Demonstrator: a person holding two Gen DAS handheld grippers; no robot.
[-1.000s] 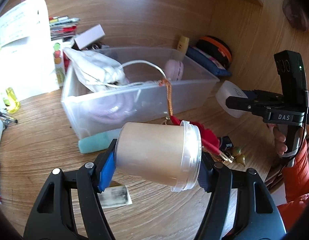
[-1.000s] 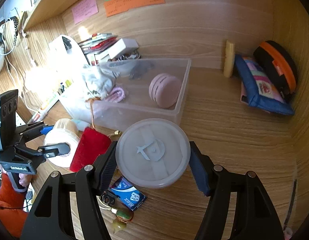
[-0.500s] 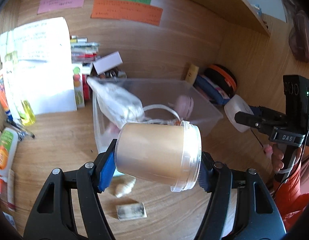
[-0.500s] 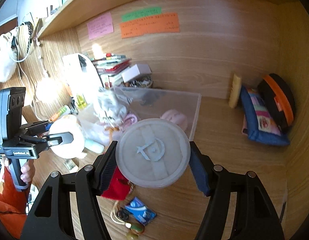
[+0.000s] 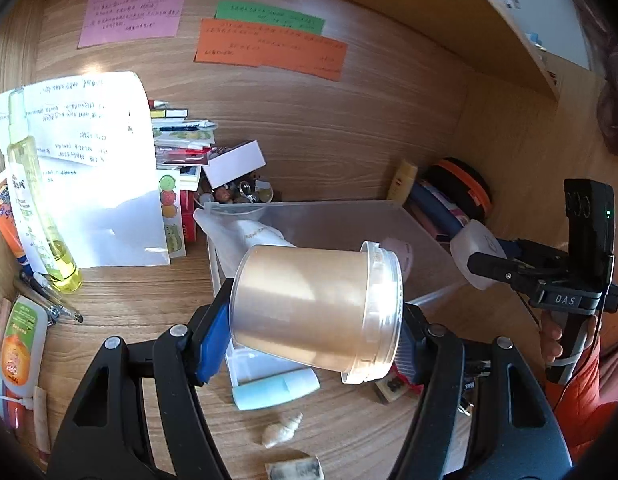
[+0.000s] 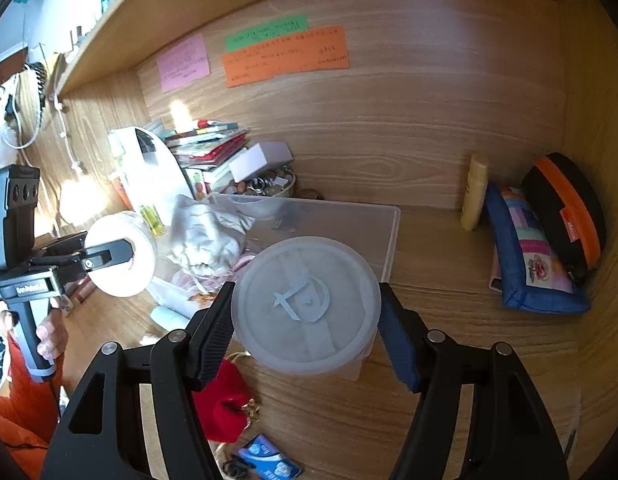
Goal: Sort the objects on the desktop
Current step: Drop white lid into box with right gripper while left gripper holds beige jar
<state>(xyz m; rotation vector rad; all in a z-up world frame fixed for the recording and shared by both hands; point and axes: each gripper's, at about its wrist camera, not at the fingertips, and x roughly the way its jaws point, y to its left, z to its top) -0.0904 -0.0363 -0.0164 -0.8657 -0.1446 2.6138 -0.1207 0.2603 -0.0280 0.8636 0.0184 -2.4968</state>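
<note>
Jar point(image 5: 309, 312) stays clamped sideways in your left gripper point(image 5: 309, 336), its lid point(image 6: 307, 306) in your right gripper point(image 6: 307, 332), both lifted above the storage bin point(image 5: 425, 240), ready for capping.

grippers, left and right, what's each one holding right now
Left gripper: closed on the open jar, lying sideways.
Right gripper: closed on the jar's lid.

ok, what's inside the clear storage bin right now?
In the clear bin: a white drawstring pouch, a round pink case and something pink-striped beneath the pouch. The held jar and lid hide the rest.
</note>
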